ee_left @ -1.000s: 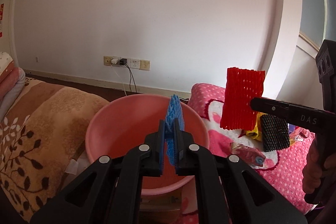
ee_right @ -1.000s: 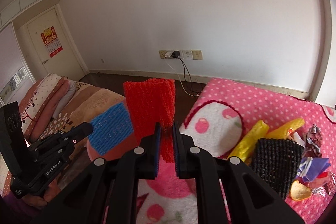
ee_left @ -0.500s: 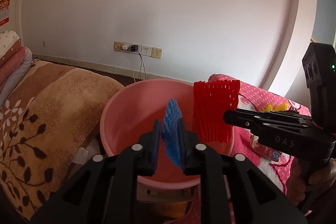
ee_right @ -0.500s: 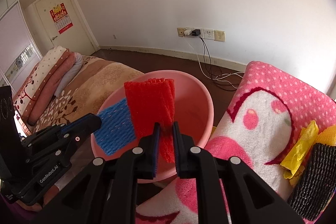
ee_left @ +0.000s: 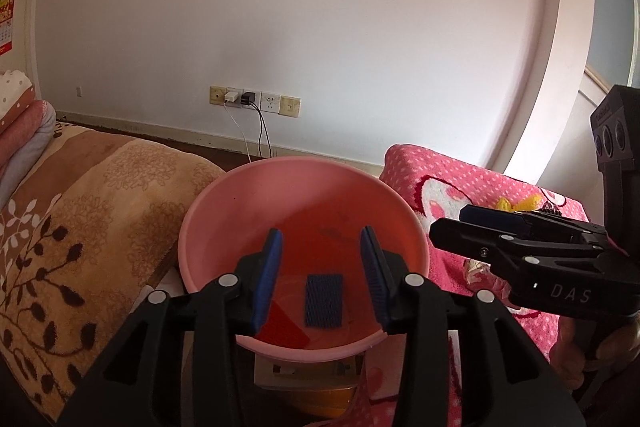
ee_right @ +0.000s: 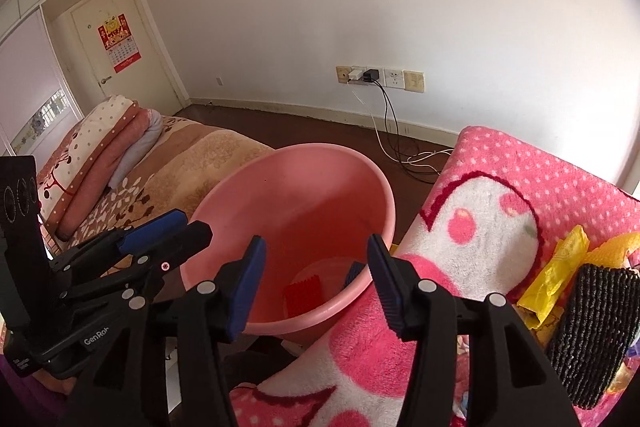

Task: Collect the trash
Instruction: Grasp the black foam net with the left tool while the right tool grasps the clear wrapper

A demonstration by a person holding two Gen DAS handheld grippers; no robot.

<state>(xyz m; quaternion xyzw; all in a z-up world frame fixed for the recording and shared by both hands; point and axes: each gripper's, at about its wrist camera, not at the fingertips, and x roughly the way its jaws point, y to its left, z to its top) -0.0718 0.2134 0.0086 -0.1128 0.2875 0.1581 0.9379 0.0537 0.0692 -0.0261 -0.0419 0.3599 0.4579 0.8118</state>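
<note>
A pink basin (ee_left: 208, 227) (ee_right: 280, 179) stands between the two beds. A blue foam net (ee_left: 324, 299) (ee_right: 354, 273) and a red foam net (ee_left: 284, 327) (ee_right: 303, 294) lie on its bottom. My left gripper (ee_left: 322, 279) is open and empty above the basin; it also shows in the right wrist view (ee_right: 168, 231). My right gripper (ee_right: 316, 283) is open and empty over the basin's near rim; it also shows in the left wrist view (ee_left: 472, 223).
A black foam net (ee_right: 592, 335), a yellow plastic bag (ee_right: 556, 275) and other wrappers lie on the pink blanket (ee_right: 500, 167) at right. A brown floral blanket (ee_left: 80, 211) with folded bedding (ee_right: 100, 147) is at left. Wall sockets with cables (ee_right: 380, 79) are behind.
Both grippers opened over the basin. The blue net and the red net dropped from them into the basin.
</note>
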